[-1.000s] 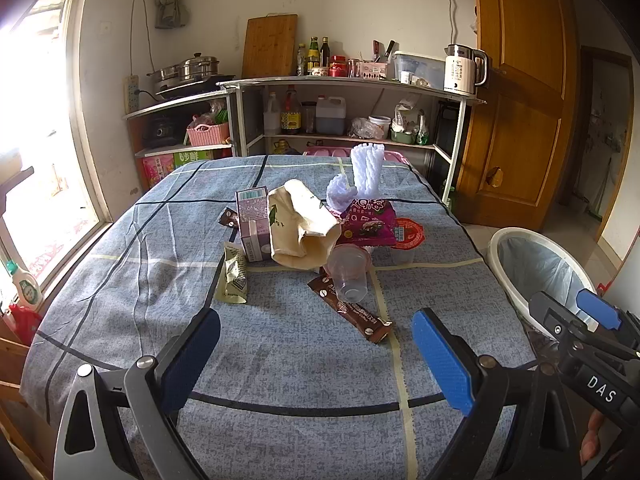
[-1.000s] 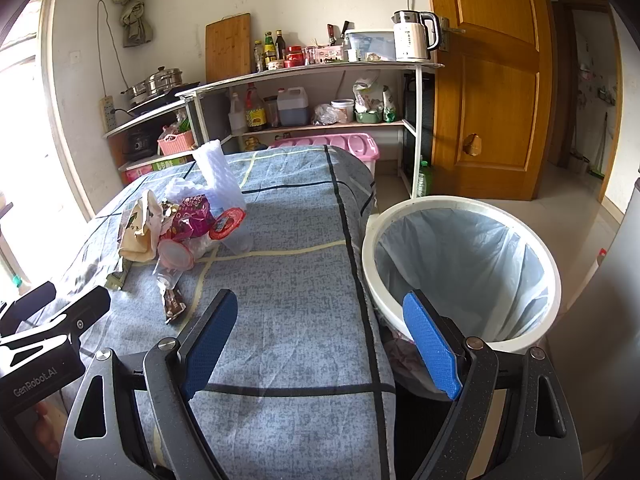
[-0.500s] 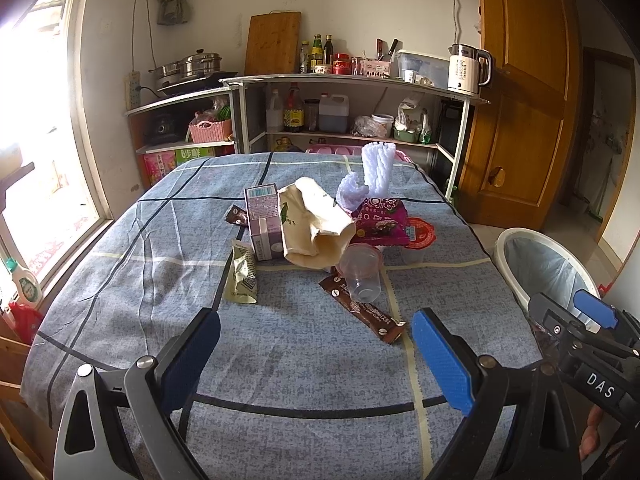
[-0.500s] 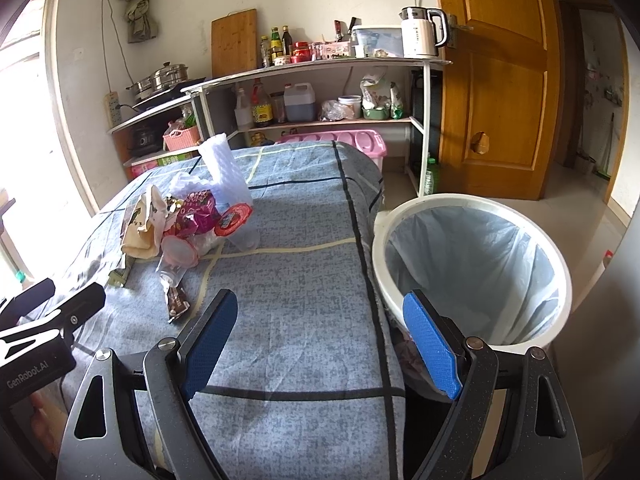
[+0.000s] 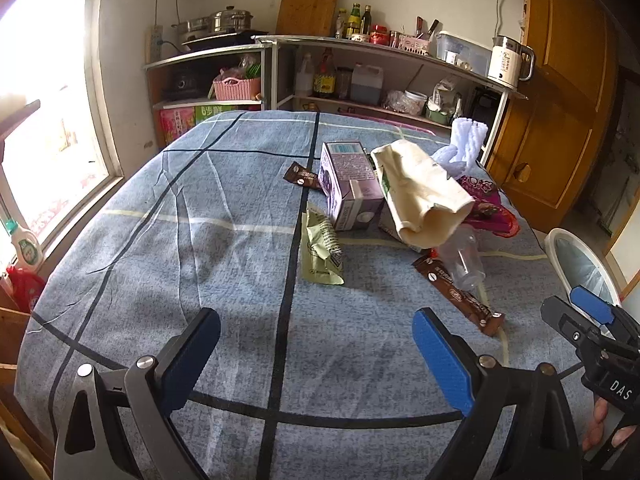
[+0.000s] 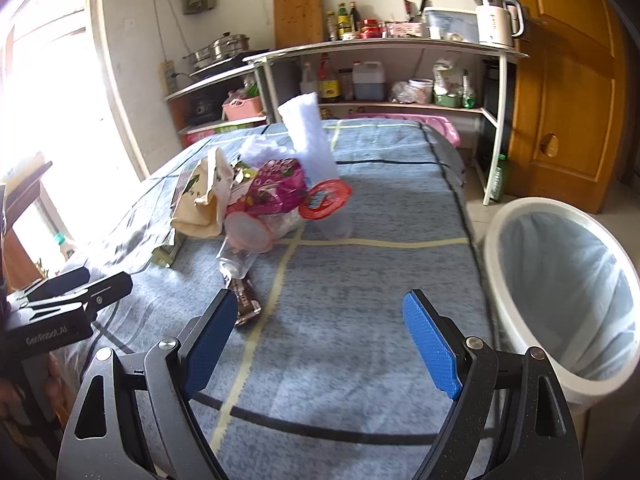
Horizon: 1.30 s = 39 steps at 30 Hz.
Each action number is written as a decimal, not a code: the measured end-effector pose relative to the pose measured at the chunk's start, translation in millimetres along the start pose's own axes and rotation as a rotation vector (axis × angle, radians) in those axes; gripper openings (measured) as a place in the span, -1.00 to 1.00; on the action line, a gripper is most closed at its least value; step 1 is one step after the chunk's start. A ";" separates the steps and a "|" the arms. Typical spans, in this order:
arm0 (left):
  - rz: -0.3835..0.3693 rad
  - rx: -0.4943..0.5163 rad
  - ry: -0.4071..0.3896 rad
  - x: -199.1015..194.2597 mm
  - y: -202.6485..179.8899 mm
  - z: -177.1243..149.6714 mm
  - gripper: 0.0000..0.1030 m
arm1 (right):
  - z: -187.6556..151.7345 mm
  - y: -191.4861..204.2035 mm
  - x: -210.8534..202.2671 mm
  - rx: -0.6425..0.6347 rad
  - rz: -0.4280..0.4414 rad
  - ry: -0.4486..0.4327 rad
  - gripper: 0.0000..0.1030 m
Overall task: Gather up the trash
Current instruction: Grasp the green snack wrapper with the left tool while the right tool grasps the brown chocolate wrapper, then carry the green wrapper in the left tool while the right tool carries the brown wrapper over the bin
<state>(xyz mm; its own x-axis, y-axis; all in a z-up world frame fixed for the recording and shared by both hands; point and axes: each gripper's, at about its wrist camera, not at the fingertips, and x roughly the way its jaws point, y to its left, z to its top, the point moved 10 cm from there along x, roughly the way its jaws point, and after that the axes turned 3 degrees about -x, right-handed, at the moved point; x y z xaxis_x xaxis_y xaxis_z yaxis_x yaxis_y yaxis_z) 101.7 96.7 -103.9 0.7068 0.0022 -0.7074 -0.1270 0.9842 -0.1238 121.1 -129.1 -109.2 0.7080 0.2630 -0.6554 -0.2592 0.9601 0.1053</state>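
A worktop (image 5: pixel 224 264) covered in a blue-grey cloth with dark grid lines holds a loose heap of trash toward its far right. In the heap are a purple carton (image 5: pixel 350 190) lying on its side, a cream paper bag (image 5: pixel 420 196) leaning against it, a magenta wrapper (image 5: pixel 486 204), white tissue (image 5: pixel 464 148), a clear plastic cup (image 5: pixel 464 258) on its side and a red lid (image 6: pixel 325 199). A green packet (image 5: pixel 322 254) lies just in front of the carton, and a long brown wrapper (image 5: pixel 460 294) lies partly under the cup. The left tool (image 5: pixel 316 354) hovers over the near worktop, its blue pads spread wide and empty. The right tool (image 6: pixel 316 338) is likewise spread and empty, near the brown wrapper. A white bin (image 6: pixel 568 292) with a pale liner stands beside the worktop's right edge.
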 end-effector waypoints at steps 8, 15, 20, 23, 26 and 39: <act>-0.063 -0.051 0.067 34.9 10.2 7.7 0.70 | -7.3 27.6 40.2 -0.061 0.061 0.090 0.20; -0.077 -0.082 0.085 52.5 17.9 16.8 0.70 | -10.7 42.0 53.8 -0.094 0.097 0.125 0.18; -0.087 -0.081 0.095 68.1 13.6 24.7 0.69 | -9.1 48.7 57.9 -0.119 0.092 0.128 -0.09; -0.084 -0.092 0.101 77.1 13.7 28.2 0.58 | -10.0 49.8 57.2 -0.136 0.079 0.125 -0.27; -0.075 -0.086 0.097 85.1 12.7 33.1 0.54 | -9.8 50.6 57.5 -0.140 0.076 0.122 -0.29; -0.058 -0.047 0.085 87.0 10.3 35.7 -0.46 | -11.5 55.8 51.8 -0.131 0.122 0.105 -0.48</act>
<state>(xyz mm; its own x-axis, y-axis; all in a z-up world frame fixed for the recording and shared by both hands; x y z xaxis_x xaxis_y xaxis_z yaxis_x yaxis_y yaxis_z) 186.7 113.4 -141.9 0.6528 -0.0716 -0.7541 -0.1215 0.9728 -0.1975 135.8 -63.1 -145.8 0.5957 0.3592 -0.7184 -0.4271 0.8992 0.0954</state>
